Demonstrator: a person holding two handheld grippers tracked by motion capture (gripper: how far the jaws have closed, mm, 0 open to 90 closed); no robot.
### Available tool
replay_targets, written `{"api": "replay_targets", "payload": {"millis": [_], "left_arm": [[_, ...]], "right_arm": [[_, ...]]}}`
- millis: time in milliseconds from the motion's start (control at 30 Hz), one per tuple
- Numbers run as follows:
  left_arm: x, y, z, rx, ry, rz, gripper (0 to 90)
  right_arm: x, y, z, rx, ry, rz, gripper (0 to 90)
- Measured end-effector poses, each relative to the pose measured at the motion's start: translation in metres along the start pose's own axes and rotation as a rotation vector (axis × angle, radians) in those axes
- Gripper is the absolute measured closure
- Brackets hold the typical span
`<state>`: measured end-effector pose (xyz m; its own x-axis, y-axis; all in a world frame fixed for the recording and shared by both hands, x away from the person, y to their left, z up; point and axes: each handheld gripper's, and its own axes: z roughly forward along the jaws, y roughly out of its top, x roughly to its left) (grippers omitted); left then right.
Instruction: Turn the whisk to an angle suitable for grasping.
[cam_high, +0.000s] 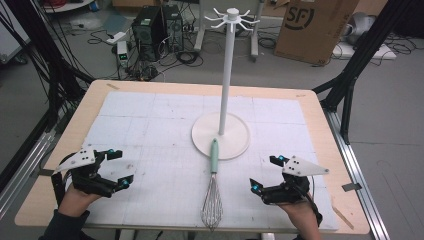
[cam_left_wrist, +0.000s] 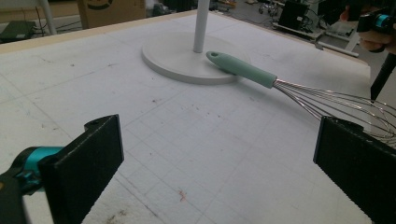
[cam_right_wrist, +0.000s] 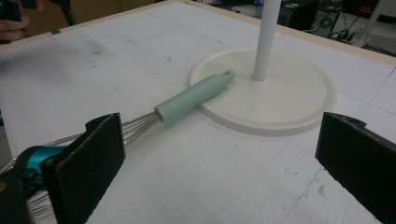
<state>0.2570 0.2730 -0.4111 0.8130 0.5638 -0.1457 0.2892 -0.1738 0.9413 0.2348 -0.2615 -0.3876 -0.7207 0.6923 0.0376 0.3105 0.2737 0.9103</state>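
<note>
Table (cam_high: 320, 107) with a white gridded mat (cam_high: 150, 130) covering most of its top. On the mat, toward the far side, a white stand (cam_high: 226, 65): a round flat base (cam_high: 235, 142), an upright pole, and a ring of hooks at the head, all bare. Whisk (cam_high: 213, 185) lying flat at the middle of the near half, its long axis running near-to-far; the mint handle (cam_high: 214, 156) points away from the person, its tip resting on the near rim of the base just short of the pole, and the wire cage points toward the near edge of the mat. Left gripper (cam_high: 117, 170) and right gripper (cam_high: 265, 175) sit low over the mat on either side of the whisk, each well apart from it, jaws spread wide and empty. In the right gripper view the wires pass behind one jaw; the mat between the jaws and the handle lies bare.
</note>
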Motion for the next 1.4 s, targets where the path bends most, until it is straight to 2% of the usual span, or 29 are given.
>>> {"api": "replay_targets", "payload": {"millis": [200, 400, 667, 1133, 1400], "left_arm": [[0.000, -0.001, 0.001, 0.009, -0.003, -0.002, 2.2], [0.001, -0.001, 0.000, 0.009, 0.004, -0.011, 2.2], [0.000, -0.002, 0.002, 0.016, 0.005, -0.006, 2.2], [0.001, -0.002, 0.002, 0.018, 0.000, -0.012, 2.2], [0.001, -0.002, 0.002, 0.018, -0.002, -0.014, 2.2]], "right_arm": [[0.002, -0.001, 0.001, 0.018, 0.007, -0.004, 0.6], [0.004, 0.002, 0.002, 0.029, 0.014, 0.013, 0.6], [0.008, 0.005, 0.010, 0.072, 0.034, -0.006, 0.6], [0.008, 0.019, 0.029, 0.128, 0.077, -0.040, 0.6], [0.012, 0.027, 0.048, 0.169, 0.099, -0.044, 0.7]]}}
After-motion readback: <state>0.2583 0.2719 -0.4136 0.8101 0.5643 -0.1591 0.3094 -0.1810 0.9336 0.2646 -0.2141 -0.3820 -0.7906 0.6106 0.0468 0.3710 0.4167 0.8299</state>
